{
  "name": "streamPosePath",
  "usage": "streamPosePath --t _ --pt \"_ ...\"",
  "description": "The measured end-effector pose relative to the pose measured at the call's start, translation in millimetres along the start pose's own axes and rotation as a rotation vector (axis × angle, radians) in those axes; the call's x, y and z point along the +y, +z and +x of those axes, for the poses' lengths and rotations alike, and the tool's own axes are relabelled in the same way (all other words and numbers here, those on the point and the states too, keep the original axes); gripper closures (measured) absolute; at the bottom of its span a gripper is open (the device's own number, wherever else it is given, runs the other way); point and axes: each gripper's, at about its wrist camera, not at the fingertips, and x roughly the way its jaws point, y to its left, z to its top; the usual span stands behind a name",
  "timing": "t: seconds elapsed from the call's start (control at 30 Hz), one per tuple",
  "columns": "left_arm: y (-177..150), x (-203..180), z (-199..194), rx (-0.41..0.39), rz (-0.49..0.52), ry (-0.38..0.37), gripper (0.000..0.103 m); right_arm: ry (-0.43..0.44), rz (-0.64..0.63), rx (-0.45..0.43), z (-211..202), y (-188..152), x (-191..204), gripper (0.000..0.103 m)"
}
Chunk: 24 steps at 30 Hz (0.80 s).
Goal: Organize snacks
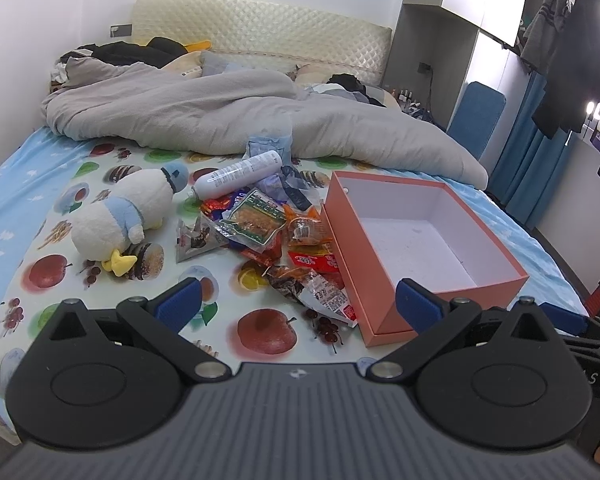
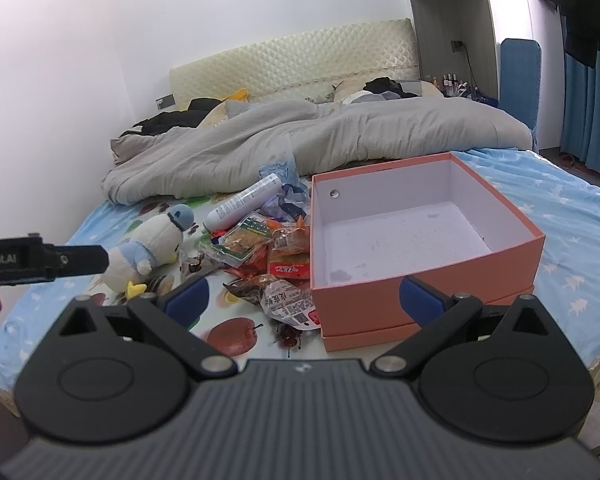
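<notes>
Snack packets lie in a loose heap on the fruit-print bedsheet, touching the left wall of an open salmon-pink cardboard box. The box interior is white, with no packet inside it. Topmost in the heap is a clear green-edged packet of brown strips. A red packet lies against the box wall. Nearest the cameras lies a dark packet with a white printed label.

Left gripper: both blue-padded fingers are spread wide with nothing between them. It hovers above the sheet, short of the heap. The labelled packet and the near left corner of the box show through the gap.

Right gripper: fingers likewise spread wide and gripping nothing. It faces the near wall of the box, with the labelled packet at the left of the gap. The left gripper's black body enters the right wrist view from the left edge, beside the toy.

Other items on the bed:
- A plush duck in a blue cap lies left of the heap.
- A white spray can lies on its side behind the heap.
- A crumpled blue plastic bag lies beyond the can.
- A grey duvet is bunched across the far half of the bed, below the quilted headboard.
</notes>
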Motion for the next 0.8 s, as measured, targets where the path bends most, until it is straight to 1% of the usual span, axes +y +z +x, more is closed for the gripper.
streamPosePath --t 0.4,0.8 --pt "-2.7 1.9 0.6 0.001 -0.002 -0.008 0.000 -0.003 -0.001 0.000 1.1 -1.4 1.0 0.000" --pt "-2.6 7.0 2.1 0.006 -0.008 -0.002 0.000 -0.003 0.012 0.022 6.4 -4.8 -1.0 0.000"
